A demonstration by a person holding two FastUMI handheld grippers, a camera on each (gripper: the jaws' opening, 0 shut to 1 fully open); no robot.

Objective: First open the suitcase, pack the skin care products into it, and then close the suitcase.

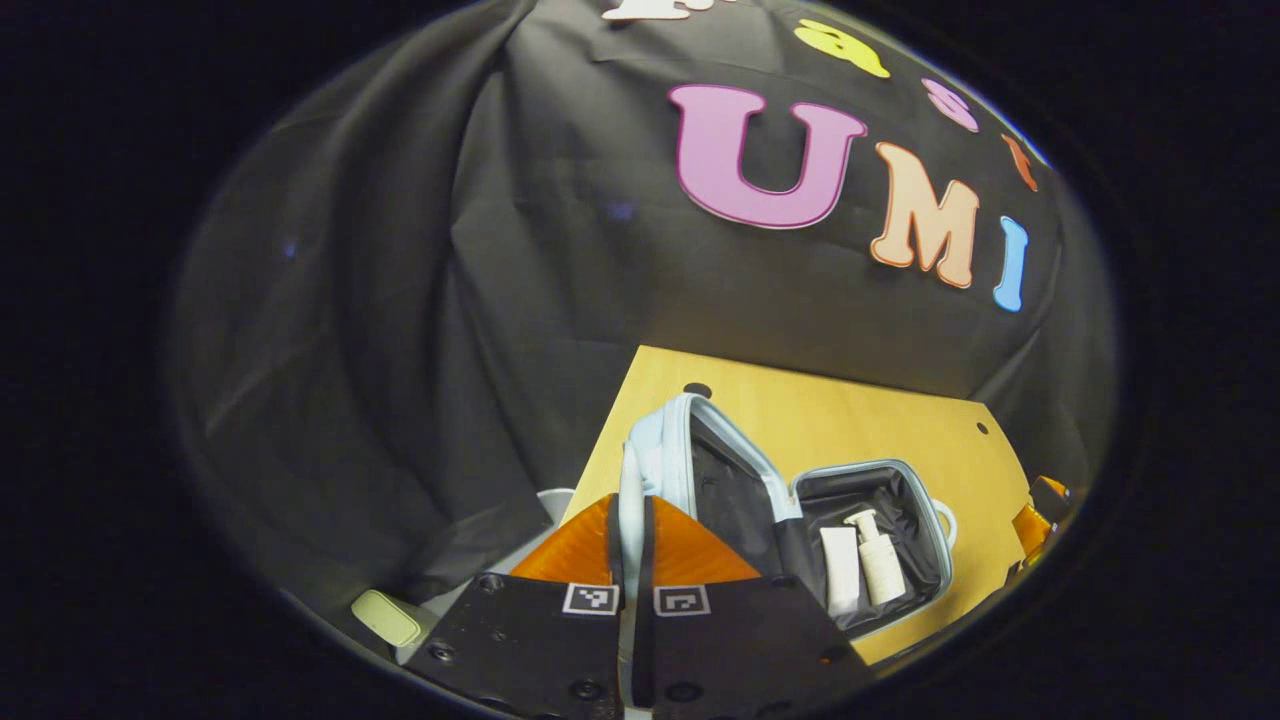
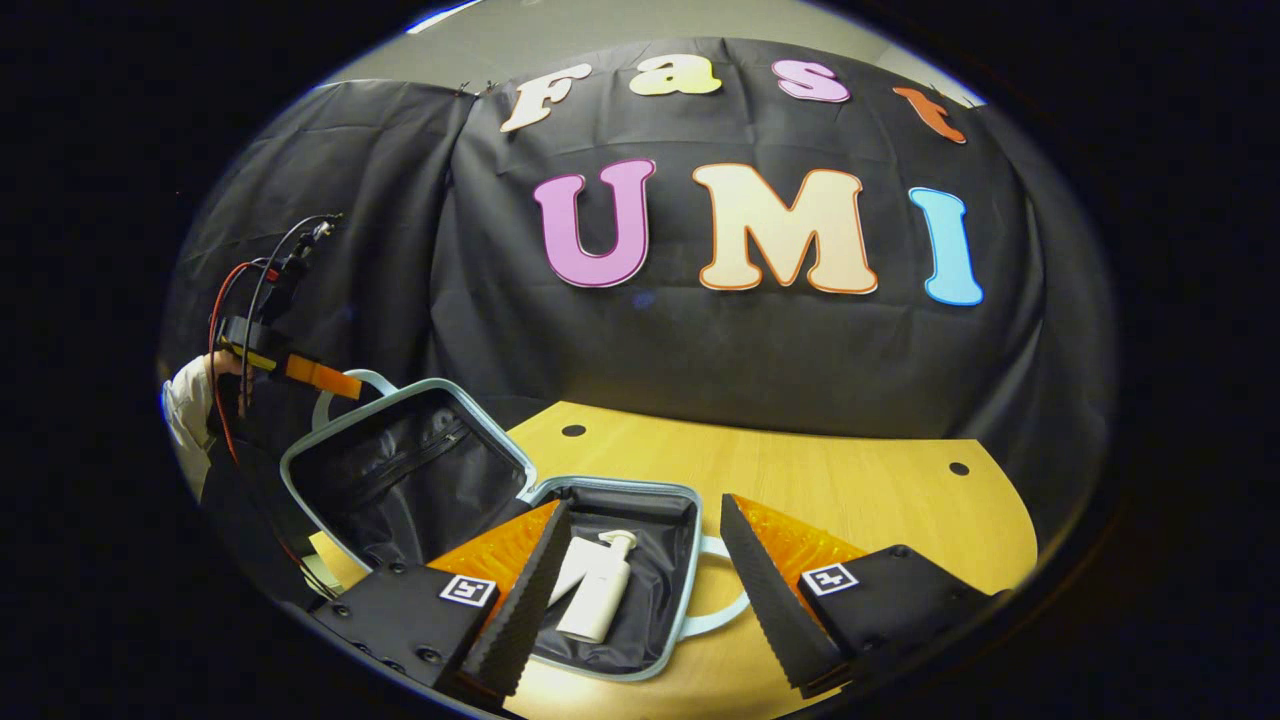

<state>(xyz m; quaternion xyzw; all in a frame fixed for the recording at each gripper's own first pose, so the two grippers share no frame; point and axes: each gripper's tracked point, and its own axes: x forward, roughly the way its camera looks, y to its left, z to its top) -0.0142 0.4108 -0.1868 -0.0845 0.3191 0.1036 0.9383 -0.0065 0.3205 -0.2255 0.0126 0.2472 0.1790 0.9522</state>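
Observation:
The light-blue suitcase [image 2: 640,484] lies open on the wooden table, its lid [image 2: 400,470] raised and tilted back. In the dark-lined base lie a white pump bottle [image 2: 600,592] and a white tube [image 2: 572,562], side by side. My left gripper [image 1: 630,530] is shut on the lid's handle [image 1: 628,490] at the lid's top edge; the right gripper view shows it there as the left gripper [image 2: 300,372]. The lid [image 1: 665,440] stands up before it, with the bottle [image 1: 880,565] and the tube [image 1: 840,570] beyond. My right gripper [image 2: 650,600] hangs open over the base, holding nothing.
The wooden table [image 2: 850,490] has small round holes and ends at the black cloth wall. A person's white sleeve [image 2: 185,400] is behind the left gripper. A pale object [image 1: 385,615] lies low at the left, off the table.

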